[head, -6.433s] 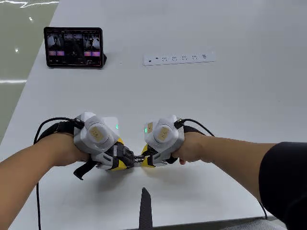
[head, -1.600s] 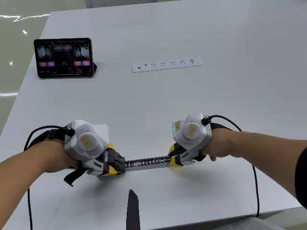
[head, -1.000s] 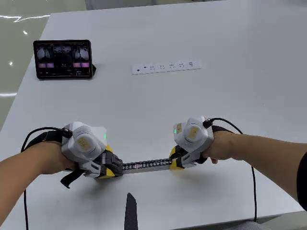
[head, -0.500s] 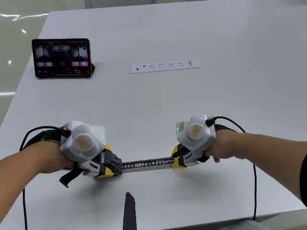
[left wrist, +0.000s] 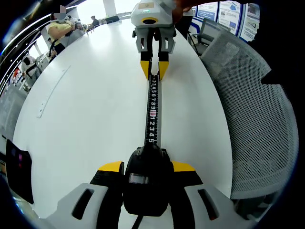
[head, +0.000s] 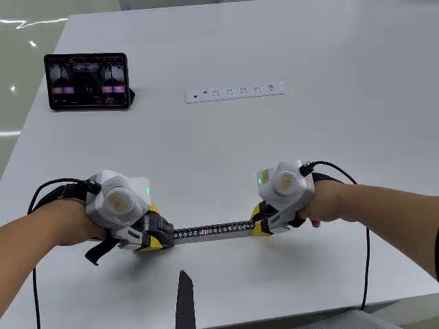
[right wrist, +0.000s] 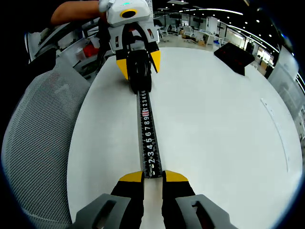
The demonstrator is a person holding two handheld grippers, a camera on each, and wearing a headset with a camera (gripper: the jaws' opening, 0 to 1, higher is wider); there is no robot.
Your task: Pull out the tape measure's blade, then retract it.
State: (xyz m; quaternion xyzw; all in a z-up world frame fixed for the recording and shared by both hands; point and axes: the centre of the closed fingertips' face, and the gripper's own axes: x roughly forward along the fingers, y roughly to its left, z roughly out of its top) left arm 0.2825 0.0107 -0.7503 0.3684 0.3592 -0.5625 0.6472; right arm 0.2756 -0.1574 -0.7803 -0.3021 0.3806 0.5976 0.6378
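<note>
The black tape measure case (left wrist: 145, 183) sits clamped between the yellow-tipped jaws of my left gripper (left wrist: 147, 166), low on the white table (head: 309, 123). Its numbered blade (head: 211, 231) runs flat over the table toward my right gripper (head: 259, 226), which is shut on the blade's end (right wrist: 151, 172). In the left gripper view the blade (left wrist: 152, 107) stretches straight ahead to the right gripper (left wrist: 152, 69). The right gripper view has the blade (right wrist: 147, 138) leading to the case in the left gripper (right wrist: 138, 64). In the head view the left gripper (head: 156, 240) is at the lower left.
A tablet (head: 87, 80) stands at the far left and a white power strip (head: 235, 91) lies beyond the grippers. A dark strap (head: 182, 301) hangs at the table's near edge. A grey mesh chair (left wrist: 252, 119) is beside that edge. Cables trail from both wrists.
The grippers have drawn apart since 6.4 s ago, when they nearly touched, and the blade has come out. Over the last half second the right gripper has edged further right, lengthening it slightly.
</note>
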